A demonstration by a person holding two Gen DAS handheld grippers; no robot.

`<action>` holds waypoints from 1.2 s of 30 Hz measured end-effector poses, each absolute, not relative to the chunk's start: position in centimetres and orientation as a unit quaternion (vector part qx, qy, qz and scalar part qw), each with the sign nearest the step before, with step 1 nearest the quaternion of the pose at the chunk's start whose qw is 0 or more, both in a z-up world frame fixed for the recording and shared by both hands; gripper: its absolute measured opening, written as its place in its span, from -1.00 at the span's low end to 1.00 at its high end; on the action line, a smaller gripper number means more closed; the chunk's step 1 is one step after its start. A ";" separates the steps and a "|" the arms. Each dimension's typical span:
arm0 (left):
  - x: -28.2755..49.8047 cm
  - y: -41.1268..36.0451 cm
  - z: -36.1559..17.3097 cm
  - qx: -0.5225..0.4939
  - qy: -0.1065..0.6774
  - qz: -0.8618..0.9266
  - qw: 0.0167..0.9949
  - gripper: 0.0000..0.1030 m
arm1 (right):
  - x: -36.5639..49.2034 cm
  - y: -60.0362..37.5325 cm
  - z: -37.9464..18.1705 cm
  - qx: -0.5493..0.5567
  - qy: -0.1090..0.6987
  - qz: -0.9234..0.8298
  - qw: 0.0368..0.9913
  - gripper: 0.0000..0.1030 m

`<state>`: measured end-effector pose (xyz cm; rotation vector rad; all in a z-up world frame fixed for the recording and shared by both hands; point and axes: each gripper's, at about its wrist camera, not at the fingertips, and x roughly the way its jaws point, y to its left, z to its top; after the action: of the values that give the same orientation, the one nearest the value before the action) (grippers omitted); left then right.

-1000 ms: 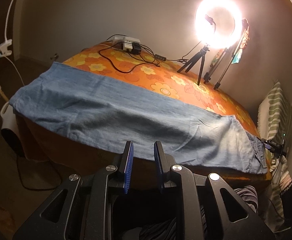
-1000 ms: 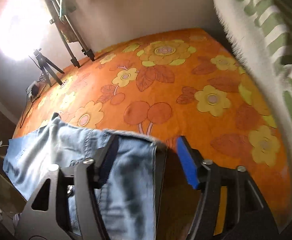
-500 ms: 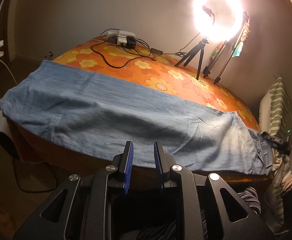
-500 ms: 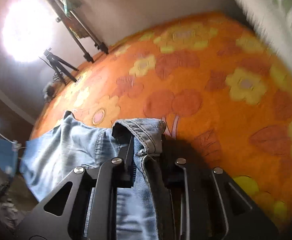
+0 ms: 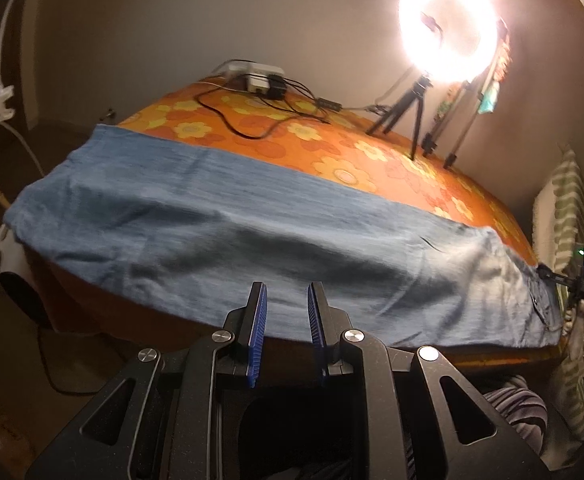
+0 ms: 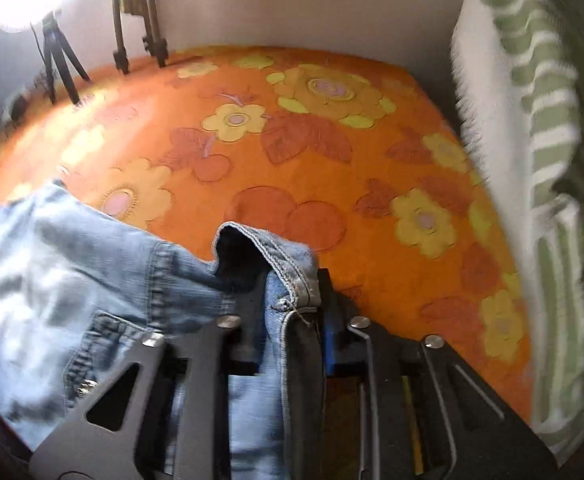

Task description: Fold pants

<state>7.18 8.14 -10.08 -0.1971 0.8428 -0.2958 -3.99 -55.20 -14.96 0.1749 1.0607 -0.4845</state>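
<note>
Blue denim pants (image 5: 252, 236) lie stretched lengthwise along the near edge of the orange flowered table (image 5: 332, 148). My left gripper (image 5: 286, 300) hovers just before the pants' near edge around mid-length, its jaws slightly apart with nothing between them. My right gripper (image 6: 288, 292) is shut on the pants' waistband (image 6: 288, 268) at the right end, which is bunched and lifted off the tablecloth (image 6: 332, 152). The right gripper also shows small at the far right in the left wrist view (image 5: 572, 276).
A lit ring light on a tripod (image 5: 448, 28) and further stands (image 5: 456, 136) are at the table's back. A power strip with black cables (image 5: 260, 84) lies at the far end. A green striped cloth (image 6: 532, 160) hangs at the right.
My right gripper closed on the waistband and lifted it. My left gripper moved in closer to the pants' near edge.
</note>
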 end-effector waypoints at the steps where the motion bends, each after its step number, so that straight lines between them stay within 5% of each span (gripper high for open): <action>1: 7.1 8.9 -10.1 -0.103 0.406 -0.137 0.898 -0.63 | -4.3 -55.2 -13.9 0.077 0.493 -0.233 0.835 -0.29; 12: 6.6 17.6 -11.0 -0.140 0.396 -0.073 0.904 -0.62 | -2.3 -44.2 -5.0 0.014 0.438 -0.103 0.893 -0.28; 15: 6.8 19.8 -11.2 -0.149 0.393 -0.060 0.905 -0.20 | -1.1 -38.8 -4.2 -0.002 0.434 -0.031 0.901 -0.28; 36: 14.2 33.5 -17.0 -0.302 0.382 0.018 0.873 -0.20 | 2.9 -13.0 -8.9 -0.108 0.483 0.242 0.834 -0.28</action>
<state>14.21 33.49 -16.98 -0.6304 0.7974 0.0369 2.92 -13.00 -8.86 -0.2296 1.0238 0.5135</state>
